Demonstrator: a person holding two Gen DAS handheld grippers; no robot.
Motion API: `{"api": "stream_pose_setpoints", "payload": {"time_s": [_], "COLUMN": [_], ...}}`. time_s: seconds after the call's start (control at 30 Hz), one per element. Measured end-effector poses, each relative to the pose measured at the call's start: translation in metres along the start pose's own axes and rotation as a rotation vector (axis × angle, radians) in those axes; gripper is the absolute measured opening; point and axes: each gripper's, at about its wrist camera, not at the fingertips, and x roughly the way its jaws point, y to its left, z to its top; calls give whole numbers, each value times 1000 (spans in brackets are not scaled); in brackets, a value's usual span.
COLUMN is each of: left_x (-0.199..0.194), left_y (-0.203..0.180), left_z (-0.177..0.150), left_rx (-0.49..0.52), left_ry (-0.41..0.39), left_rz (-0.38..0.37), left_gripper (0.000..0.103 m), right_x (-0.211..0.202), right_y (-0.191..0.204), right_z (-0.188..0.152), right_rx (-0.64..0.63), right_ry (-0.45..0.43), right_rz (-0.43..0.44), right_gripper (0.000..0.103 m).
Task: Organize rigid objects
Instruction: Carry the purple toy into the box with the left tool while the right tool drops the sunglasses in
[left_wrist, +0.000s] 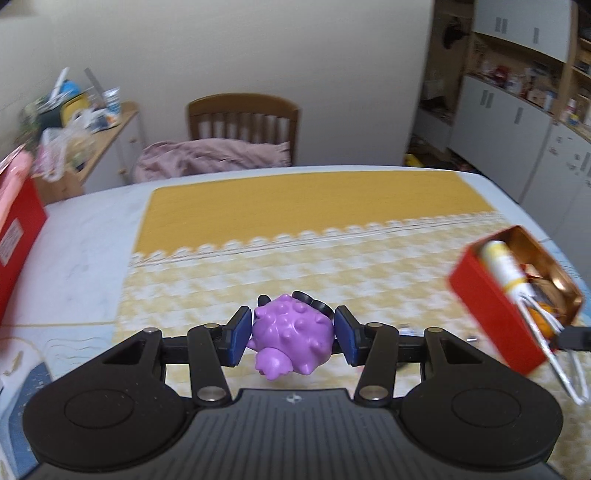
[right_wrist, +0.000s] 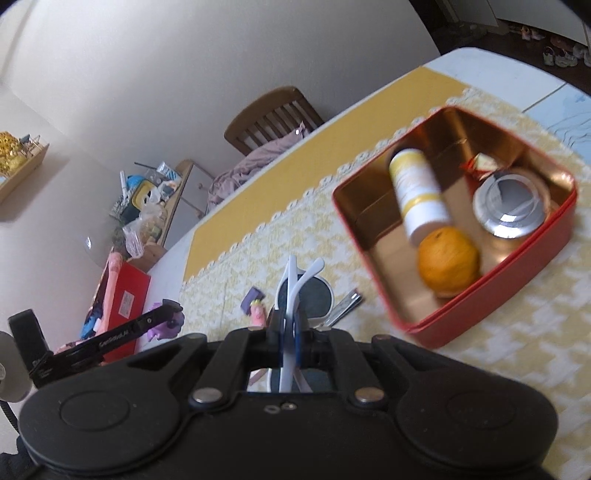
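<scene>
The left gripper (left_wrist: 293, 334) has its blue fingers (left_wrist: 238, 334) clamped on a purple spiky toy (left_wrist: 290, 332) above the yellow-clothed desk (left_wrist: 295, 221). The right gripper (right_wrist: 290, 332) has its fingers pressed together on white sunglasses (right_wrist: 306, 291) — just beside them lie nail clippers (right_wrist: 345, 304) and a small figurine (right_wrist: 256, 308). The red tin (right_wrist: 491, 295) nearby holds an orange (right_wrist: 448, 267), a bottle (right_wrist: 417, 192) and a can (right_wrist: 511, 205).
</scene>
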Motion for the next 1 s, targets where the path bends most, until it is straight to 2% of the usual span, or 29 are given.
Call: {"api": "stream_pose_setpoints", "payload": {"time_s": [0.23,0.53,0.77,1.0], "left_x": [-4,13,37,60], "left_y": [-73,-160,-209,-238], "left_z": [11,18,23,37], "left_rx": [45,66,83,82], "left_ry": [1,26,55,68], "left_rz": [-63,-128,-129,-101], "left_gripper": [48,48,48,48], "right_x": [-25,-45,-49,-38], "right_y": [-30,-68,-91,-104], "right_z": [28,65,92,112], "right_rx": [-42,-121,-163,-210], "right_ry": [-6,-2,9,23], "right_rz": [-22,-73,-83,-91], "right_gripper": [5,5,5,5]}}
